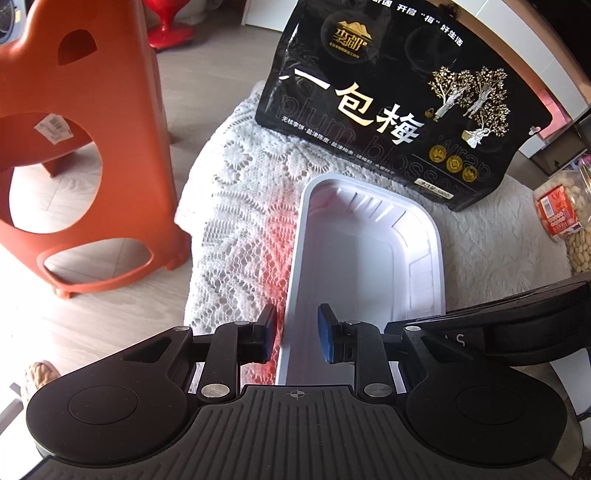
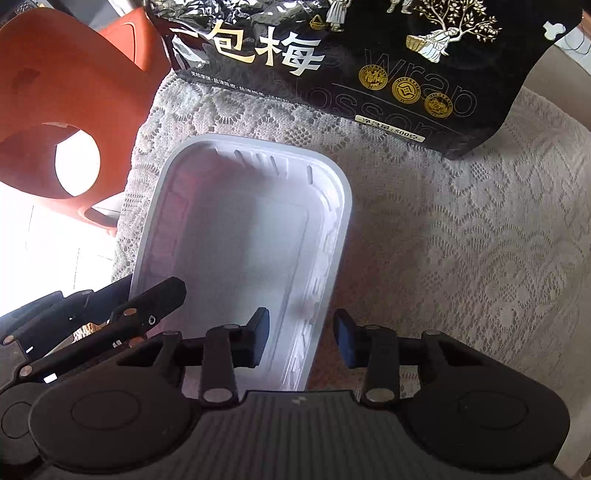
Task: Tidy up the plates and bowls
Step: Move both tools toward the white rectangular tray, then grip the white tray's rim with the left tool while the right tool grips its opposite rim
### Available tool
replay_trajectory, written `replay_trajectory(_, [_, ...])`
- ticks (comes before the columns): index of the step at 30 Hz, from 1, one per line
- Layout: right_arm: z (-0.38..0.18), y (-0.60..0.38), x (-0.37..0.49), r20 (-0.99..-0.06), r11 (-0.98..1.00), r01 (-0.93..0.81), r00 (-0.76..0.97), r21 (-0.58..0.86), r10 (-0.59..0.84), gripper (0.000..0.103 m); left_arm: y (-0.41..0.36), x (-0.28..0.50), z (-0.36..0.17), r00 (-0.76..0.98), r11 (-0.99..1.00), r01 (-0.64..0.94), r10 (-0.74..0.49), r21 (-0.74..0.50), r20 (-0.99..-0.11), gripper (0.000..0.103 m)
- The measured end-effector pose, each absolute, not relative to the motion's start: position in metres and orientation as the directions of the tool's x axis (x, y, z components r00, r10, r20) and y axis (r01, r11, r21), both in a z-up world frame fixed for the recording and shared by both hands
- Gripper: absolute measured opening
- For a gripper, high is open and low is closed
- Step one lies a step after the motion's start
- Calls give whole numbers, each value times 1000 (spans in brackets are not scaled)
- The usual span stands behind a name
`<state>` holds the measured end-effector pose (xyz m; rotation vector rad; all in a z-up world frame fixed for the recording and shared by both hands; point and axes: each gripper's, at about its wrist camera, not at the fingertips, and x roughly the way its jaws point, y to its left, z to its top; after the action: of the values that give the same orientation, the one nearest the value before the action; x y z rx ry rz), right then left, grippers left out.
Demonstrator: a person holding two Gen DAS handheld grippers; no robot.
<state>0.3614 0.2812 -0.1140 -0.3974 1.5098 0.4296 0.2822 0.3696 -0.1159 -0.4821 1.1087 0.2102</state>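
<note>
On the lace-covered table a white plastic tray lies with its long side running away from the cameras. It is rectangular with rounded corners, a flat rim, short ribs pressed into its far wall, and nothing inside it.

At the far left, off the table, an orange plastic stool stands on pale wood-look flooring, with oval cut-outs in its sides and a small white barcode sticker on it. A red stand-like object shows behind it.

The left hand-held gripper has its blue-padded fingers parted, one either side of the tray's left rim, neither pad pressing it. The right hand-held gripper is likewise spread, straddling the tray's right rim near the close end without clamping it.

The cloth is white lace in a floral, scalloped pattern, tinted red beside the tray's left edge. Just behind the tray stands a black snack bag, printed with gold trees and figures, three gold medals, large characters "一包梅" and faint English "plum blossom wrap"; a small label looks like "500" grams. At the far right sits a clear jar of pale nuts with a red label, its writing too small to read.
</note>
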Motion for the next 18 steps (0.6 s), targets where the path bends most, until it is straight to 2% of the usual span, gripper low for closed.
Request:
replay_trajectory(2, [-114, 284, 357, -1000, 851, -525, 18, 11, 24, 30, 371, 281, -117, 423, 871, -403, -96, -282, -901, 23])
replay_trajectory(7, [-83, 277, 344, -994, 845, -533, 71, 33, 84, 30, 373, 268, -76, 489, 866, -363, -136, -343, -862, 23])
replay_trajectory(12, [-8, 245, 323, -964, 831, -549, 159, 92, 212, 30, 351, 239, 3, 632, 889, -281, -113, -363, -767, 24])
replay_trajectory(18, [80, 184, 276, -894, 805, -591, 333, 51, 300, 30, 281, 203, 59, 694, 938, -135, -141, -320, -706, 25])
